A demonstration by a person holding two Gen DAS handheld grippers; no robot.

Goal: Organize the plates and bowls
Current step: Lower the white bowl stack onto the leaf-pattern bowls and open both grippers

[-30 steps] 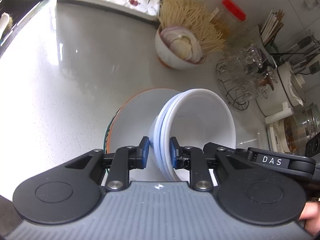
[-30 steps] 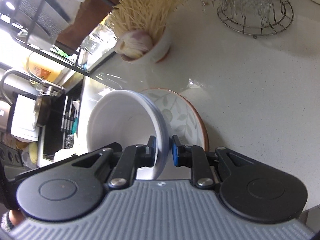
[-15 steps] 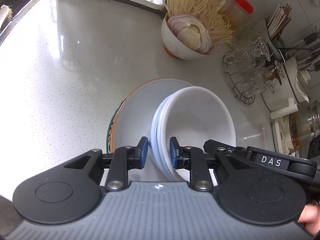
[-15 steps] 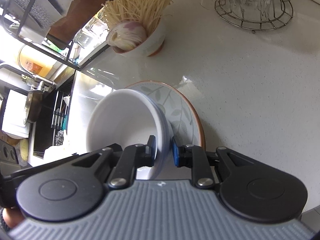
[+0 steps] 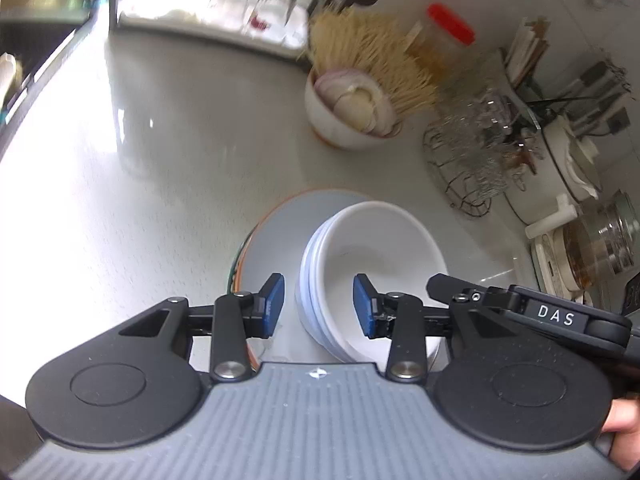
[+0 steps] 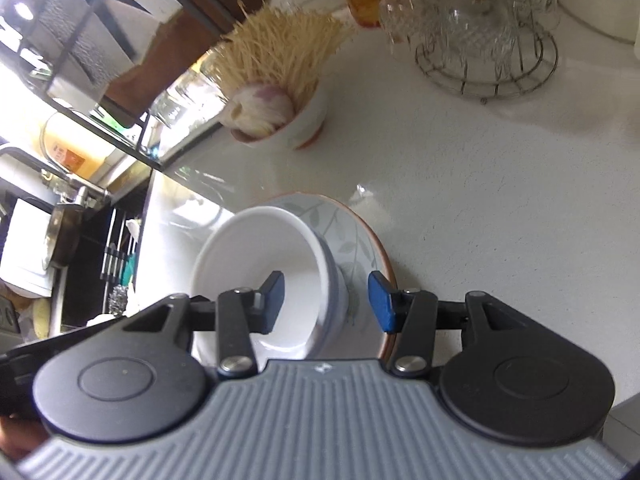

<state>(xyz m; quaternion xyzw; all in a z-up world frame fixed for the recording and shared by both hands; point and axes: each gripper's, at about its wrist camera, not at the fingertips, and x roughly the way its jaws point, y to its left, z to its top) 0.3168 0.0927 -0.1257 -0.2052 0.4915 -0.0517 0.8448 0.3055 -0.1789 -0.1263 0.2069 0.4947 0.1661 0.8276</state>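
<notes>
Opening, both jaws straddle white bowls (image 5: pixel 376 264) rim untouched; plate stack (image 5: pixel 276 236) partly hidden beneath.

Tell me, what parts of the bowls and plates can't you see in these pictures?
- Stacked white bowls: the near rims are hidden behind the gripper body in both wrist views, and the exact count is unclear.
- Leaf-patterned plate: the bowls cover its middle; the left wrist view shows more coloured rims beneath it, their number unclear.
- Left gripper and right gripper: jaws opening astride the bowls' rim, pads clear of it.
- Glasses on the rack: blurred.
</notes>
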